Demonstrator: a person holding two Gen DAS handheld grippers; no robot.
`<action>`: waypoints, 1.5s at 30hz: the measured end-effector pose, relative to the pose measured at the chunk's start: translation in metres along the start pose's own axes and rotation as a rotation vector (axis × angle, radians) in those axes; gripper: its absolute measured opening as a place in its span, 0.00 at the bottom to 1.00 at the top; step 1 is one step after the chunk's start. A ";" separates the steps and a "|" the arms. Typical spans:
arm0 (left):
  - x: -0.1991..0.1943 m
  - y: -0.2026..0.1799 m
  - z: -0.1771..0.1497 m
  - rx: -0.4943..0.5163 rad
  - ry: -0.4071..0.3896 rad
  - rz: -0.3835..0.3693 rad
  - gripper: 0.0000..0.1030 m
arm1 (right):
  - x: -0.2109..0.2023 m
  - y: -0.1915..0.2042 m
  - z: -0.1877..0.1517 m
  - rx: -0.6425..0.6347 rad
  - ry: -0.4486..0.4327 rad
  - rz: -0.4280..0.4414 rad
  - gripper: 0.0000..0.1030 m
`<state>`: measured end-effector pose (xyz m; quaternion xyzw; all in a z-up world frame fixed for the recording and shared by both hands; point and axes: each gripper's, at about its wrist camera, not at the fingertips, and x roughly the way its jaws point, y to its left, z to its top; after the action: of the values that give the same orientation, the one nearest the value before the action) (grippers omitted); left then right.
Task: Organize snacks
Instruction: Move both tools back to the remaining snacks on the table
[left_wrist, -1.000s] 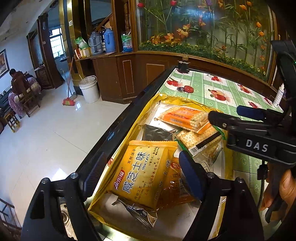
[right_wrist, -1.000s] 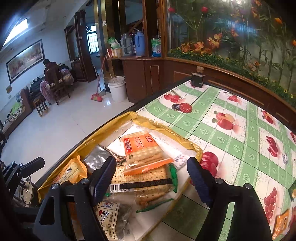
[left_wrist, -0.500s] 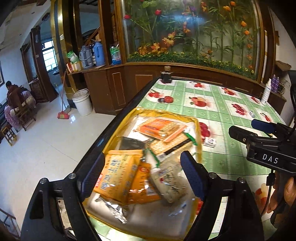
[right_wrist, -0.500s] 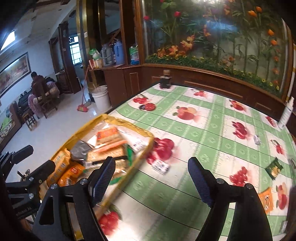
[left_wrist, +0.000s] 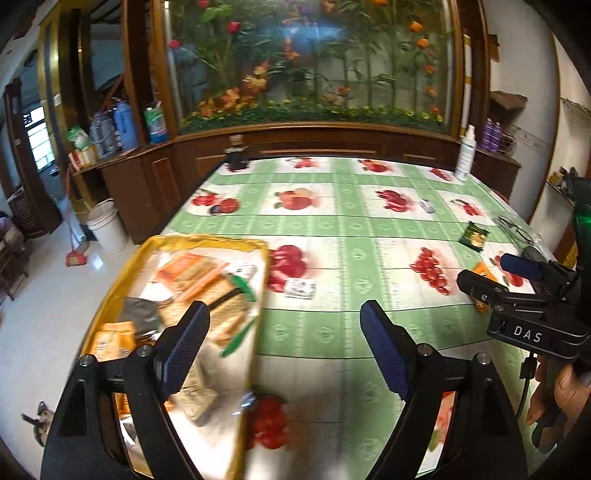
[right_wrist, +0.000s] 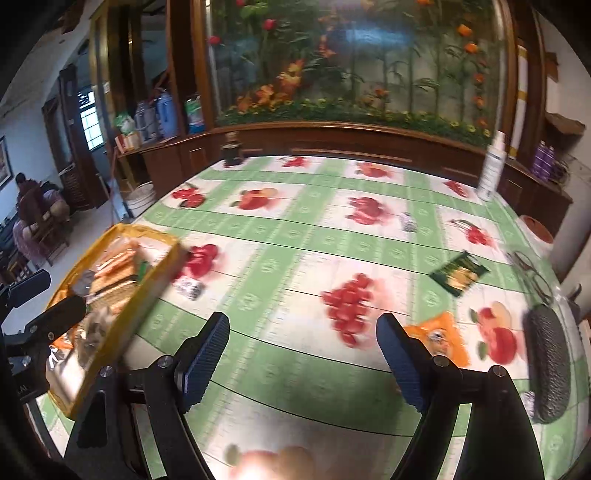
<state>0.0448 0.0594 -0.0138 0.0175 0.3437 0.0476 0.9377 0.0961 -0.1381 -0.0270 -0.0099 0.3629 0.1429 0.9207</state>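
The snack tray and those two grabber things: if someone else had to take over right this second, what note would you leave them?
Left gripper: fingers open, holding nothing, above the tablecloth beside the tray.
Right gripper: fingers open, holding nothing, over the middle of the table.
Done: the yellow tray at the table's left edge already holds several cracker and biscuit packs.
Left on the cloth: a small white packet just right of the tray, a small wrapped piece farther back, a green packet and an orange packet on the right side.
Next, probably: pick up the loose packets and put them in the tray.
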 end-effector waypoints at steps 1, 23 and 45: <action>0.003 -0.008 0.002 0.013 0.001 -0.012 0.82 | -0.001 -0.013 -0.004 0.015 0.001 -0.015 0.83; 0.098 -0.102 0.022 0.118 0.139 -0.106 0.81 | 0.043 -0.121 -0.030 0.132 0.120 -0.028 0.85; 0.119 -0.024 0.004 -0.108 0.173 0.090 0.82 | 0.076 -0.097 0.030 0.084 0.027 0.034 0.88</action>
<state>0.1397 0.0476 -0.0892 -0.0219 0.4190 0.1097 0.9011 0.1954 -0.2076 -0.0643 0.0330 0.3813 0.1427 0.9128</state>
